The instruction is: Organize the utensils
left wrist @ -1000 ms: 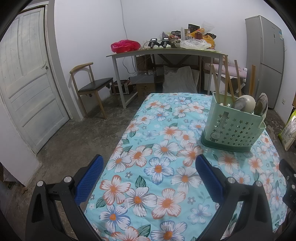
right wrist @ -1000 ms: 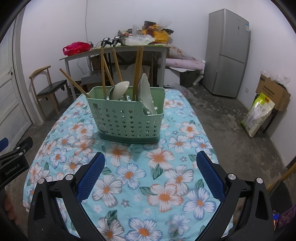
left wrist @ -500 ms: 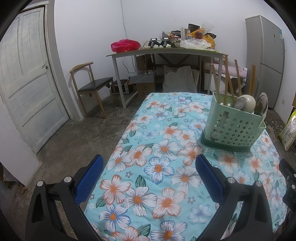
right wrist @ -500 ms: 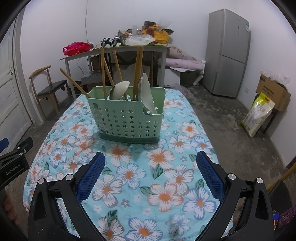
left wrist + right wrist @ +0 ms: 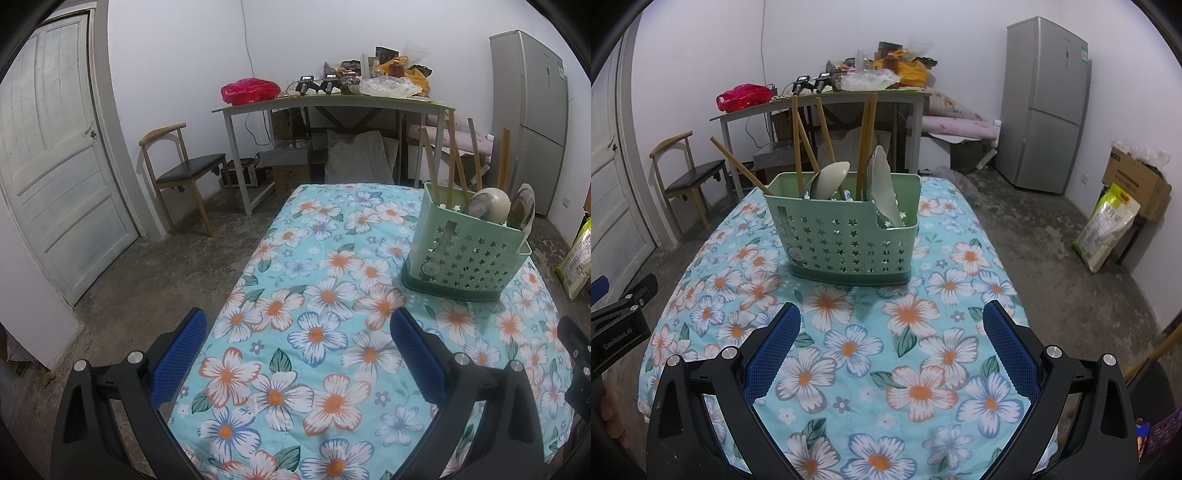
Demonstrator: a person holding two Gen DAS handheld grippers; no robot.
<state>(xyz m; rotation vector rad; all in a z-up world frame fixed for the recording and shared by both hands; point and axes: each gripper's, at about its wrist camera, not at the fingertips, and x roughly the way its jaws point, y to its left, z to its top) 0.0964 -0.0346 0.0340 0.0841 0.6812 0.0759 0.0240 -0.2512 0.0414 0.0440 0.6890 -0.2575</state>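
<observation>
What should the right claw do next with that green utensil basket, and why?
Probably ease the right claw forward toward the green basket. Both it and the left claw are open and empty over the floral tablecloth, where no loose utensils show. The chopsticks and spoons already stand mixed in the basket, straight ahead of the right claw.

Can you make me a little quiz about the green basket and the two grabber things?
1. True or false: the pale green plastic basket with star holes lies tipped over on the flowery blue tablecloth.
2. Which sticks up highest out of the basket? A) wooden chopsticks B) beige spoons C) a fork
3. Fill in: the jaws of the left gripper and right gripper are both ____ and hold nothing.

Key: 1 false, it stands upright. 2 A. 3 open.
</observation>
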